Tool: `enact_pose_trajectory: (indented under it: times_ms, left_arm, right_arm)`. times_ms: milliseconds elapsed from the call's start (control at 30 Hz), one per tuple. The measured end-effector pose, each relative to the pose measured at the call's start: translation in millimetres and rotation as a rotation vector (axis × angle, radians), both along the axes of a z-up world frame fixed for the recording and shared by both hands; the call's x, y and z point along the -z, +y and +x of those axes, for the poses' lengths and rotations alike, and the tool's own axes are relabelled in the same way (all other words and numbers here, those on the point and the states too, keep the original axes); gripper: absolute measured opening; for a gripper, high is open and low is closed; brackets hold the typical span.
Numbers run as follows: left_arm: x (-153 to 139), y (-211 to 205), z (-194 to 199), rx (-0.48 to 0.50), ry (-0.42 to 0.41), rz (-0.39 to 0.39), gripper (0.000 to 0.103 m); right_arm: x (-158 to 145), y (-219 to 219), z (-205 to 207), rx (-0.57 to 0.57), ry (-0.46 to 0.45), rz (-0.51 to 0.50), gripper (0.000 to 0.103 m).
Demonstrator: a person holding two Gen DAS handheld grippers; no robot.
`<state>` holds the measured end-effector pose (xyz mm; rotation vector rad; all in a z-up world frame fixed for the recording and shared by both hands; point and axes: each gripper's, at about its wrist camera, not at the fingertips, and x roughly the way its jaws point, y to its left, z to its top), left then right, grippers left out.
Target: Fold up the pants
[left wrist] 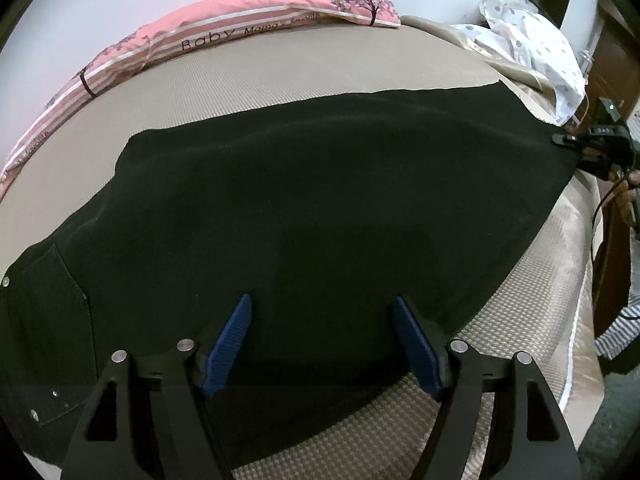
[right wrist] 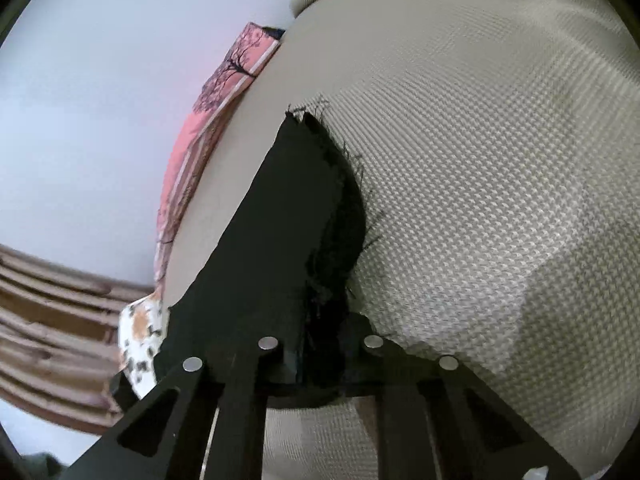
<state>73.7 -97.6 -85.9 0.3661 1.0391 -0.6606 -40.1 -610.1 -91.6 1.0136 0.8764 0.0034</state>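
While the black pants (left wrist: 320, 208) lie spread lengthwise across the woven mat (left wrist: 248, 80) on the bed, the fold itself looks barely begun. From the left wrist view the cloth appears as one broad dark sheet, with a pocket and rivets at the left end and the leg hem at the far right; whether the legs are already laid one over the other cannot be told. The left gripper (left wrist: 322, 312) hangs over the near edge of the pants with its blue pads (left wrist: 230, 344) wide apart, touching nothing. The right gripper (right wrist: 320, 356) has its jaws closed on the frayed hem of the leg, the cloth bunched between them. Judging by this, the hem end is gripped, the waist end is not yet taken, and the carrying-over and smoothing are left to do.
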Motion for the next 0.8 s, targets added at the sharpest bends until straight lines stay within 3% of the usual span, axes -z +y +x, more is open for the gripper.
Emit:
enact_pose_trajectory:
  times_ms: [200,367,533,800]
  left_arm:
    - [-8.1,13.8,4.0,-0.024,0.013,-0.039,0.075]
    - [-25.2,46.0,9.7,-0.086,-0.018,-0.067,0.076]
    - [-37.2,85.6,12.7,-0.18,-0.033,-0.104,0.076]
    - [-48.5,127.3,5.5,-0.238,-0.063,-0.118,0.076]
  right_arm:
    - [-33.5,18.7,13.9,0.026,-0.011,-0.019,0.01]
    - [-71.0,52.2,53.5,-0.042,-0.075,-0.014,0.01]
    - [-94.4,113.0,113.3,-0.214,-0.108,-0.014,0.01]
    - [-75.4,233.8,169.4,-0.473,-0.052,-0.027,0.01]
